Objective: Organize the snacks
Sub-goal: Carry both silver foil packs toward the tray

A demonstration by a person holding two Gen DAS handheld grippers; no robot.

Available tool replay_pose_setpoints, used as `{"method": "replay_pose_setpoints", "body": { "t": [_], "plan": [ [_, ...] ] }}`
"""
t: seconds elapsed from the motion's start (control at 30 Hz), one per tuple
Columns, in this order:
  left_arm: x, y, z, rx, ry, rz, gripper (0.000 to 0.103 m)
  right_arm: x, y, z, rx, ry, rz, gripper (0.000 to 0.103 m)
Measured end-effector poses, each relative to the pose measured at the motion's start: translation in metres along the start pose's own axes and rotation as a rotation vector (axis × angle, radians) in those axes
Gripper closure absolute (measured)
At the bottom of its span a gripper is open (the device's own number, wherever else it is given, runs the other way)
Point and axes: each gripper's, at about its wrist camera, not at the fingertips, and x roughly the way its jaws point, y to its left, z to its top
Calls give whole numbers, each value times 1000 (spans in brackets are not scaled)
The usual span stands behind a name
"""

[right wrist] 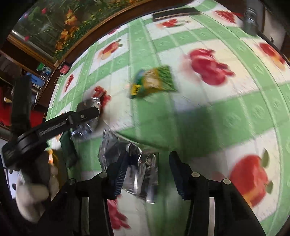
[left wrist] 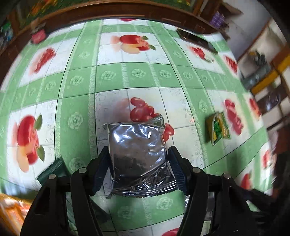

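Note:
My left gripper (left wrist: 138,161) is shut on a silver foil snack packet (left wrist: 137,145), one pad on each long side, just above the green-and-white apple-print tablecloth (left wrist: 137,74). My right gripper (right wrist: 146,174) stands open over a second, crumpled silver packet (right wrist: 141,172). That packet touches the left finger (right wrist: 119,172) and stays apart from the right one; the picture is blurred. A green-and-yellow packet (left wrist: 218,128) (right wrist: 154,81) lies loose on the cloth, to the right of the left gripper. In the right wrist view a gloved hand (right wrist: 32,192) holds the left tool.
A dark green packet (left wrist: 52,168) (right wrist: 68,145) and an orange packet (left wrist: 10,208) lie at the lower left. A flat black object (left wrist: 195,39) (right wrist: 174,12) and a small red pack (left wrist: 38,36) sit near the far wooden edge (left wrist: 116,12). Shelves (left wrist: 262,72) stand right.

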Motion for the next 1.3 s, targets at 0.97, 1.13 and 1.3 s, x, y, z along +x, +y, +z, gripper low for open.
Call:
{"method": "replay_pose_setpoints", "body": {
  "t": [0.97,1.13,1.3],
  "plan": [
    [-137,63,-134,-300,-190,-118,47,12,37,-27,-368,46,-67,41],
    [-154,74,-178,-385,-199,-89,47,-16,13,-46,-287,59,0,41],
    [-166,66,-217,-430,-195,-56,47,-50,-7,-70,-249,55,60,41]
  ]
}}
